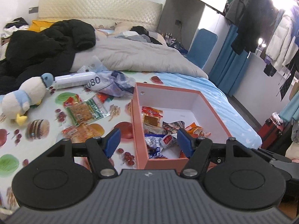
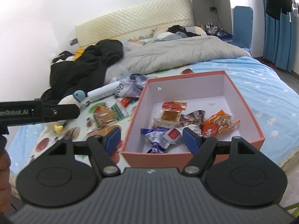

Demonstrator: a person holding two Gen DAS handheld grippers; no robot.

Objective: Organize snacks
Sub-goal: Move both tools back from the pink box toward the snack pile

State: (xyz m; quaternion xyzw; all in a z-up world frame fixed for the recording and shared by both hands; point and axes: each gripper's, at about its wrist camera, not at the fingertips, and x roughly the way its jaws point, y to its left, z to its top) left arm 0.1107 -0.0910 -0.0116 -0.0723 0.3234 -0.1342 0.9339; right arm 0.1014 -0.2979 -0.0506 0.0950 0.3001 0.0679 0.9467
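- Bed (image 1: pixel 186 82): fruit-print sheet, grey duvet (image 1: pixel 134 56), black coat (image 1: pixel 43 44), cream headboard (image 2: pixel 134 20).
- Pink box (image 2: pixel 244 100): on the bed, snack packets (image 2: pixel 173 112) inside.
- Loose packet (image 1: pixel 84 110): left of the box, near plush duck (image 1: pixel 24 97).
- Left gripper (image 1: pixel 147 140), right gripper (image 2: pixel 151 140): jaws spread, empty.

The left gripper (image 2: pixel 37 112) is cut off by the right wrist view's left edge, its fingers out of sight, while the pink box's (image 1: pixel 139 130) near wall hides part of the blue-and-white snack wrapper (image 1: pixel 155 149), whose print is too blurred to read.
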